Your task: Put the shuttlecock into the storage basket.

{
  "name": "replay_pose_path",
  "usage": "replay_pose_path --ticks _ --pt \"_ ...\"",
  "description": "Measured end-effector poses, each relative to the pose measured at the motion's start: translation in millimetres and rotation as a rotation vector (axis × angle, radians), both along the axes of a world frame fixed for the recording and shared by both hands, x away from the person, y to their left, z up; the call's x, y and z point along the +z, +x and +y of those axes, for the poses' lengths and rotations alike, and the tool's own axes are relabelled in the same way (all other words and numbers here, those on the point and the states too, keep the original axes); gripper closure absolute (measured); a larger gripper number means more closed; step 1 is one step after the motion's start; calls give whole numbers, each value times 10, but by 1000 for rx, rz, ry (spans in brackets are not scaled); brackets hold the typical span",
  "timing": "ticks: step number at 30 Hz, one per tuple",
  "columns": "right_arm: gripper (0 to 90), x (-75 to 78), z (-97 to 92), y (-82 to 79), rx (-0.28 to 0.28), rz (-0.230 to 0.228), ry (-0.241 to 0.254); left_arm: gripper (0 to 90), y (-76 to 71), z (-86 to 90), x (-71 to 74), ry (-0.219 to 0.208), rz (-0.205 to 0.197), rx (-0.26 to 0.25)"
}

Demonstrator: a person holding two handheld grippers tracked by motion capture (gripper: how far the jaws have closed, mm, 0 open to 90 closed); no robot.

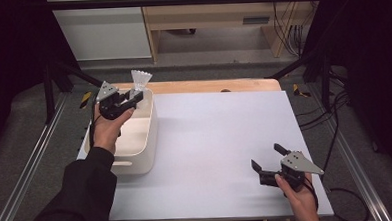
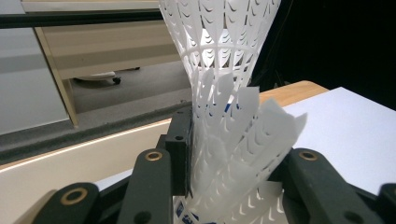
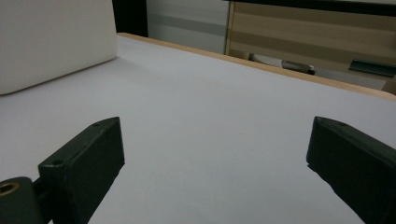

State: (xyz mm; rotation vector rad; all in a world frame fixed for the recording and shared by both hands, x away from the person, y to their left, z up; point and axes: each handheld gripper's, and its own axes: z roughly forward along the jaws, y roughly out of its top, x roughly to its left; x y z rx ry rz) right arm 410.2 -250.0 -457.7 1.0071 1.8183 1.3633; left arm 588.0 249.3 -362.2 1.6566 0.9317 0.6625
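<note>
The left gripper (image 1: 133,99), raised over the white bin (image 1: 145,142), tilts upward with its fingers clamped on what looks like a white shuttlecock (image 2: 224,116). The right gripper (image 1: 269,156) rests low near the worktop (image 1: 210,140), fingers wide apart.

A bin (image 1: 135,138) stands at the worktop's (image 1: 210,145) left edge, toward the far corner. Above the bin's far end, the left gripper (image 1: 133,99) holds a shuttlecock (image 1: 140,82) upright between its jaws. The right gripper (image 1: 269,162) sits near the worktop's near right corner, well apart from the bin.
</note>
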Motion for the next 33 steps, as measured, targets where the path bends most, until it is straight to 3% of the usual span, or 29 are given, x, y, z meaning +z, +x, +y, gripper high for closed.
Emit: replay_pose_path --ticks 8,14,27,33 --pt "42 2 -15 3 -8 0 3 641 -3 13 5 -6 0 2" --pt "41 0 -7 2 -5 3 1 640 27 18 -31 2 24 5" --pt "41 -13 1 10 1 8 -3 639 50 -7 -100 68 70 -16" --pt "41 -18 8 9 3 13 -5 641 50 -11 -105 71 70 -24"
